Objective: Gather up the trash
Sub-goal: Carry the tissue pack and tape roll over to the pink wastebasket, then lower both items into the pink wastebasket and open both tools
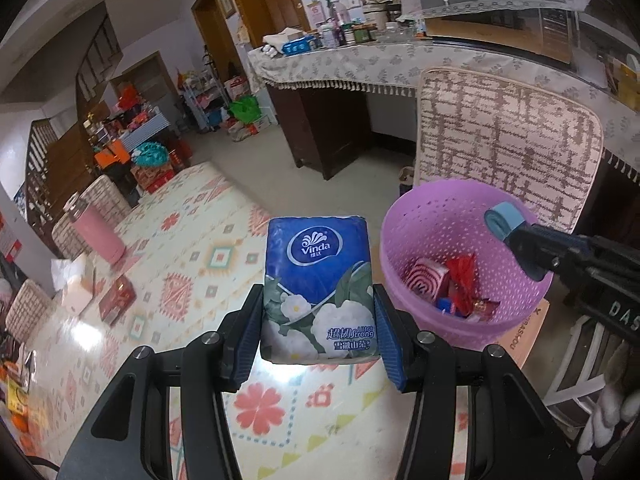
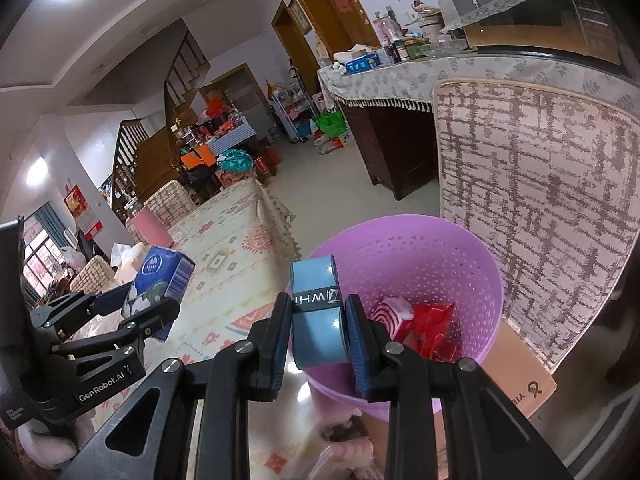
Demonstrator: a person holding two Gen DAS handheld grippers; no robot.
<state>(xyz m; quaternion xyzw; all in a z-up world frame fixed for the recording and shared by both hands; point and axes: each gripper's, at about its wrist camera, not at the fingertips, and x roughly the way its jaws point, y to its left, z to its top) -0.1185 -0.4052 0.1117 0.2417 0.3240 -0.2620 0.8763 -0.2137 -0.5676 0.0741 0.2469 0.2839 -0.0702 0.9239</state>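
Observation:
My left gripper [image 1: 318, 330] is shut on a blue Vinda tissue pack [image 1: 318, 280] and holds it above the patterned table, just left of the purple perforated trash bin [image 1: 416, 216]. It also shows at the left of the right wrist view [image 2: 154, 304] with the pack [image 2: 160, 276]. My right gripper [image 2: 318, 340] is shut on a light blue roll with a black band [image 2: 316, 312] and holds it over the near rim of the bin [image 2: 460, 256]. In the left wrist view the roll [image 1: 502, 218] is over the bin's right side. Red and white wrappers [image 2: 416, 324] lie in the bin.
The bin stands on a cardboard box [image 2: 520, 376] beside the table with the patterned cloth [image 1: 192, 264]. A chair with a woven cover [image 1: 508, 140] is right behind the bin. A pink cup [image 1: 96, 232], a tissue box [image 1: 76, 284] and a small red box [image 1: 116, 300] stand on the table.

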